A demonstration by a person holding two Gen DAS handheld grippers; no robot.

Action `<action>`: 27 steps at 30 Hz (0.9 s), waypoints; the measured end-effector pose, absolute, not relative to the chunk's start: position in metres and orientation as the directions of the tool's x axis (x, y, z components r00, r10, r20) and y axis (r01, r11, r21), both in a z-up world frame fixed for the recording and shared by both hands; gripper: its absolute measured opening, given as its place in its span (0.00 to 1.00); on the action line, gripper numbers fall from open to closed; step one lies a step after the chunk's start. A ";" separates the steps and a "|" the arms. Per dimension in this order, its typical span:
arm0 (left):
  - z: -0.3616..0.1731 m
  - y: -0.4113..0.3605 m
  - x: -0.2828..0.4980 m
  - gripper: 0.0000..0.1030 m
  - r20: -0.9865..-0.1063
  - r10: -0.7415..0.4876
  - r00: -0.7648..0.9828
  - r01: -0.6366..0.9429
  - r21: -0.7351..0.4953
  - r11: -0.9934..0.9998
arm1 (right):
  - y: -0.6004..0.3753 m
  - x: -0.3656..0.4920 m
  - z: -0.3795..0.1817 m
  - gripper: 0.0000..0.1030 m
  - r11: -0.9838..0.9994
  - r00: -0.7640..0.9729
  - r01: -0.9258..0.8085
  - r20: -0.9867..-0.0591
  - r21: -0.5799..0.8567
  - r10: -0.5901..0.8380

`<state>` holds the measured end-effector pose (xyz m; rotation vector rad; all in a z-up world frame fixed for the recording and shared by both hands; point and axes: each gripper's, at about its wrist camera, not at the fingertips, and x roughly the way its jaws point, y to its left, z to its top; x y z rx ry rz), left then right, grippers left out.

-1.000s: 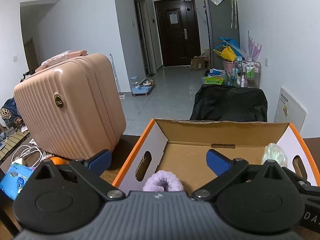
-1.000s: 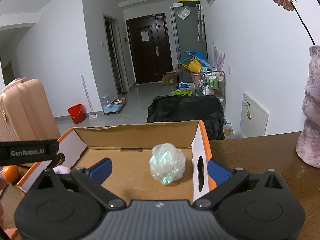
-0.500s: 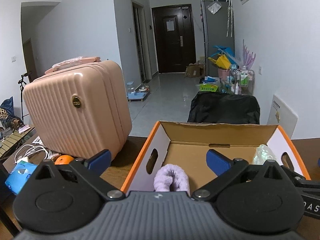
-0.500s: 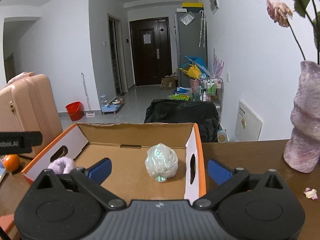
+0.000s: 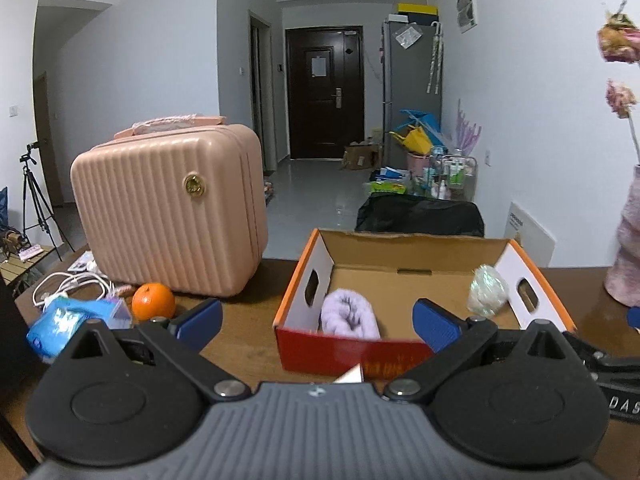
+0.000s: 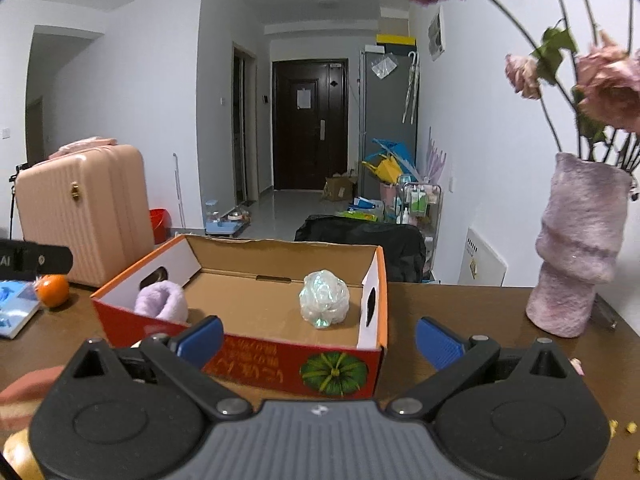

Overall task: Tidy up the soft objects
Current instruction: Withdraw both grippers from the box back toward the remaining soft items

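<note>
An open cardboard box [image 5: 400,252] with orange edges and a red front stands on the brown table; it also shows in the right wrist view [image 6: 280,248]. A fluffy lilac scrunchie [image 5: 350,318] lies in its left corner, also seen in the right wrist view [image 6: 162,302]. A shiny white-green scrunchie [image 6: 325,297] lies at its right side, also seen in the left wrist view [image 5: 486,290]. My left gripper [image 5: 316,320] is open and empty, in front of the box. My right gripper [image 6: 319,338] is open and empty, in front of the box.
A pink ribbed suitcase [image 5: 168,208] stands left of the box, with an orange [image 5: 153,301], a blue pack [image 5: 60,326] and white cables [image 5: 68,282] beside it. A fuzzy purple vase [image 6: 576,248] with dried roses stands on the right. A black chair [image 5: 420,214] is behind the table.
Both grippers have pulled back and up from the box, so its red front now shows. Both scrunchies stay inside the box. Both grippers remain open.
</note>
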<state>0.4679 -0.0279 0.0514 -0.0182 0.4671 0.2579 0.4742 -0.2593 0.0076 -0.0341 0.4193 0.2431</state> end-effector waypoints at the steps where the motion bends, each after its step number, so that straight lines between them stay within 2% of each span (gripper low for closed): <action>1: 0.051 -0.027 0.460 1.00 -0.448 0.233 0.863 -0.243 0.037 0.969 | -0.260 0.466 0.008 1.00 0.970 0.886 -0.242 -0.404 0.018 0.229; 12: 0.044 -0.026 0.373 1.00 -0.431 0.146 0.890 -0.151 0.022 0.988 | -0.262 0.386 0.004 1.00 0.963 0.885 -0.269 -0.393 0.003 0.249; 27: 0.019 -0.011 0.286 1.00 -0.426 0.089 0.901 -0.096 0.003 0.995 | -0.247 0.294 -0.016 1.00 0.955 0.878 -0.295 -0.399 -0.021 0.263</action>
